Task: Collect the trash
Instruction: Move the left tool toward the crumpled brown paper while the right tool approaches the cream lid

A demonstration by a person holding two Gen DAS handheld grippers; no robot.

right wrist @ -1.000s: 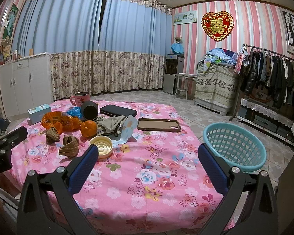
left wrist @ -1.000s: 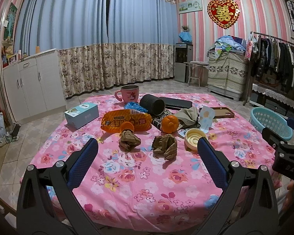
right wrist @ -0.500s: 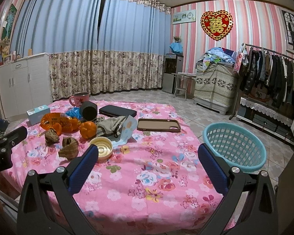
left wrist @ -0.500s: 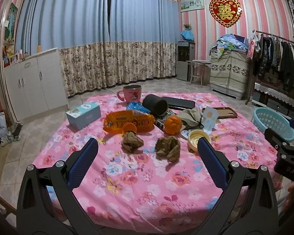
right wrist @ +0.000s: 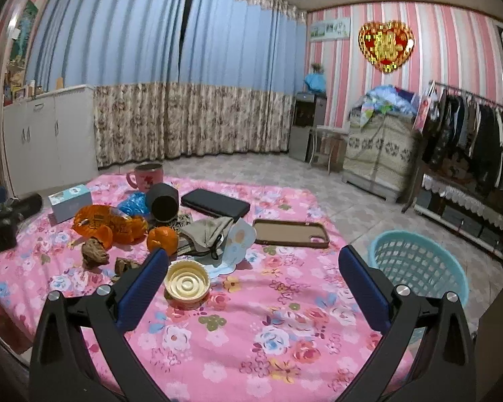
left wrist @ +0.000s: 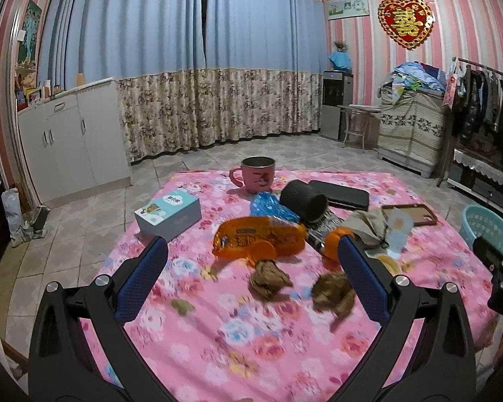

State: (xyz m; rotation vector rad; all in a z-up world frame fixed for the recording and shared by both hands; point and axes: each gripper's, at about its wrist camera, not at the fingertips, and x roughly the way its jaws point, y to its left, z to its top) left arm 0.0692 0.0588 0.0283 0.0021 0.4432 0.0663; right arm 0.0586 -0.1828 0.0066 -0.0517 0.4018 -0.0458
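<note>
Trash lies on the pink floral table (left wrist: 218, 341): two crumpled brown paper wads (left wrist: 268, 279) (left wrist: 332, 294), an orange snack wrapper (left wrist: 251, 238), a blue wrapper (left wrist: 271, 206) and a round yellow lid (right wrist: 186, 281). My left gripper (left wrist: 251, 251) is open, hovering above the near wads with nothing between its fingers. My right gripper (right wrist: 251, 254) is open too, and the yellow lid sits just inside its left finger. A teal basket (right wrist: 419, 268) stands on the floor to the right of the table.
Also on the table are a pink mug (left wrist: 256, 174), a light blue box (left wrist: 167, 212), a black cylinder (left wrist: 303, 199), a black case (left wrist: 343, 194), a phone case (right wrist: 290, 232), an orange (right wrist: 162, 239) and a grey cloth (right wrist: 208, 231). White cabinets (left wrist: 67, 140) stand at left, a clothes rack (right wrist: 469, 140) at right.
Both grippers moved forward over the table and stayed open. The left one now hangs closer to the paper wads, and the right one closer to the yellow lid.
</note>
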